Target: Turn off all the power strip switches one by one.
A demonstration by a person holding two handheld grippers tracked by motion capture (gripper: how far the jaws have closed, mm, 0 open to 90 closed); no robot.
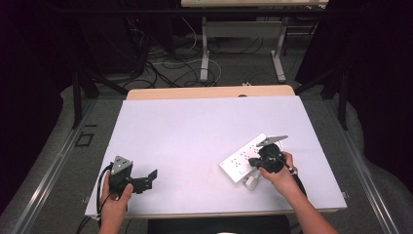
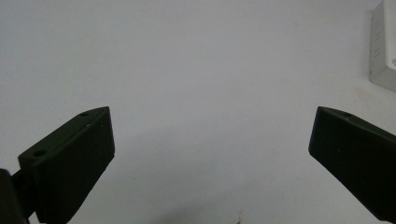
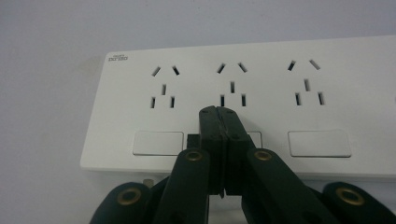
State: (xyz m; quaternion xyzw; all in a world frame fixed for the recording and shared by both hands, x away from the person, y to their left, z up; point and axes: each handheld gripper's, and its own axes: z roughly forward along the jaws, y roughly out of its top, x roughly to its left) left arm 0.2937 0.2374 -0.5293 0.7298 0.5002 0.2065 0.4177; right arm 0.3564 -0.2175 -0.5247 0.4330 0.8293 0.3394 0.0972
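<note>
A white power strip (image 1: 242, 158) lies flat on the white table (image 1: 195, 126), right of centre and low in the high view, set at a slant. It carries a row of socket groups, each with a rectangular rocker switch (image 3: 158, 143) along its near edge.

The right gripper (image 3: 226, 114) is positioned over the strip's middle section. Its jaws are pressed together with nothing between them, the joined tips resting at the middle switch, just under the middle socket group. This closed posture suggests the tips are being used as a single pushing point on that switch; actual contact pressure cannot be confirmed.

The left gripper (image 1: 146, 178) sits low at the lower left, well apart from the strip, jaws spread wide over bare table, apparently idle.
</note>
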